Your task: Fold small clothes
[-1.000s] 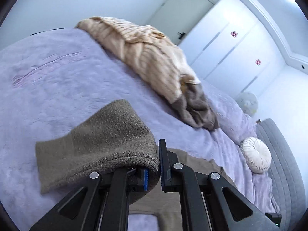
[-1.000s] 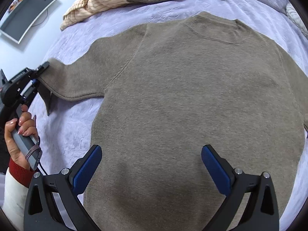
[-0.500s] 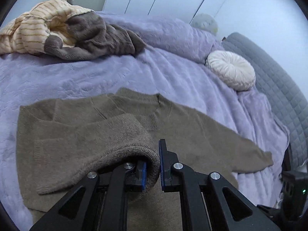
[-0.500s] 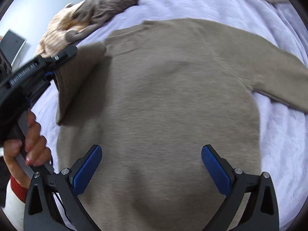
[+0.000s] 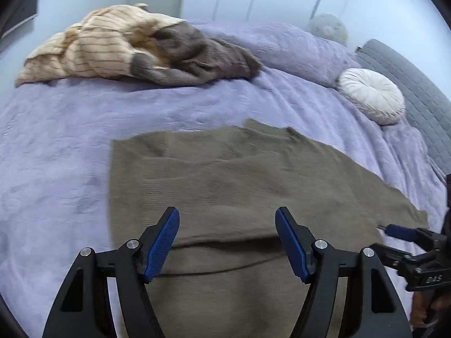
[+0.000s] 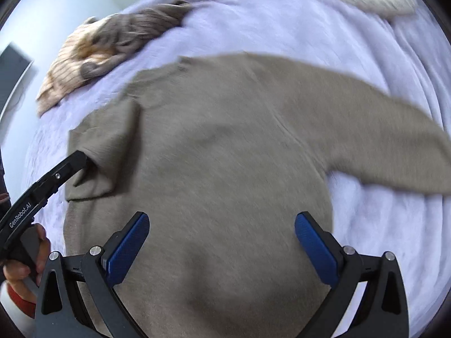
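Note:
An olive-brown knit sweater (image 5: 231, 186) lies flat on the lilac bed; it also shows in the right wrist view (image 6: 225, 152). Its left sleeve (image 6: 98, 152) is folded in over the body; the right sleeve (image 6: 394, 152) still stretches out to the side. My left gripper (image 5: 227, 242) is open and empty just above the folded sleeve. It also shows in the right wrist view (image 6: 76, 163). My right gripper (image 6: 222, 242) is open and empty above the sweater's lower body. It also shows at the right edge of the left wrist view (image 5: 394, 229).
A heap of a cream striped and a grey-brown sweater (image 5: 135, 48) lies at the far side of the bed (image 5: 56, 140). A round white cushion (image 5: 372, 95) and a grey padded headboard (image 5: 417, 84) are at the right.
My left gripper carried the left sleeve in over the sweater's body, then opened and let it go. My right gripper stayed open and shifted toward the right sleeve.

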The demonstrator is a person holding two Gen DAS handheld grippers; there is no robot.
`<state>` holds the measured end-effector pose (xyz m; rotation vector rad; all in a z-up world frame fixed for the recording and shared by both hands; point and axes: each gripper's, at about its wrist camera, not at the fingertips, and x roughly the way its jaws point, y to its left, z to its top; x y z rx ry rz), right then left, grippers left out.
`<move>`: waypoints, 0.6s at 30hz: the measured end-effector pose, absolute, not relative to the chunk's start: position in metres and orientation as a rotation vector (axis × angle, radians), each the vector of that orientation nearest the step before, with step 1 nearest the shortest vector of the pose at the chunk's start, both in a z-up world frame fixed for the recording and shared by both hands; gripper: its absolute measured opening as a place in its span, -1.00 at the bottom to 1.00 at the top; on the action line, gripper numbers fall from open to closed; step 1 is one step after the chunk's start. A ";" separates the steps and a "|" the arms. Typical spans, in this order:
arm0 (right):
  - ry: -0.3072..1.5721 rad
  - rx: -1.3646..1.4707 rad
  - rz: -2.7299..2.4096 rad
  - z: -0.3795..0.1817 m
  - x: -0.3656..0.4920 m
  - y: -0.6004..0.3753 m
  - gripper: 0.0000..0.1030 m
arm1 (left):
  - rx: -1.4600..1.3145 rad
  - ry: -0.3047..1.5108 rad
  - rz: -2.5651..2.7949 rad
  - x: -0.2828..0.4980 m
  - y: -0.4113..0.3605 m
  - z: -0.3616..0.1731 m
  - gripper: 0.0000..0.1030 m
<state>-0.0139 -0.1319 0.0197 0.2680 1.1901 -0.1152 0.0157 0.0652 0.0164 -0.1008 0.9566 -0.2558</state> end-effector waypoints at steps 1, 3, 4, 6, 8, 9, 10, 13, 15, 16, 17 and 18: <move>1.174 0.222 -0.082 0.025 -0.008 -0.122 1.00 | -0.101 0.963 -0.184 0.021 0.084 0.013 0.39; 1.133 0.064 0.013 0.034 0.017 -0.084 1.00 | -0.123 1.006 -0.063 0.032 0.119 0.001 0.39; 1.119 0.004 0.044 0.036 0.024 -0.070 1.00 | -0.146 1.024 -0.026 0.038 0.136 -0.008 0.39; 1.084 -0.179 0.114 0.034 0.044 -0.030 1.00 | -0.159 1.073 0.031 0.045 0.158 -0.027 0.39; 1.064 -0.363 0.159 0.019 0.061 0.006 0.98 | -0.169 1.125 0.035 0.049 0.167 -0.042 0.39; 1.065 -0.460 0.176 0.006 0.069 0.024 0.95 | -0.178 1.137 0.026 0.049 0.169 -0.048 0.39; 1.072 -0.526 0.190 -0.006 0.074 0.035 0.88 | -0.173 1.136 0.023 0.049 0.170 -0.051 0.39; 1.093 -0.714 0.168 -0.046 0.087 0.057 0.36 | -0.122 1.129 0.013 0.052 0.163 -0.056 0.39; 1.143 -0.684 0.178 -0.055 0.100 0.055 -0.52 | -0.125 1.127 0.014 0.054 0.161 -0.057 0.39; 1.149 -0.630 0.170 -0.050 0.103 0.052 -0.65 | -0.133 1.128 0.013 0.055 0.161 -0.058 0.39; 1.137 -0.549 0.151 -0.040 0.106 0.044 -0.66 | -0.138 1.133 0.011 0.055 0.162 -0.058 0.39; 1.103 -0.451 0.117 -0.027 0.109 0.030 -0.68 | -0.142 1.139 0.009 0.057 0.162 -0.058 0.39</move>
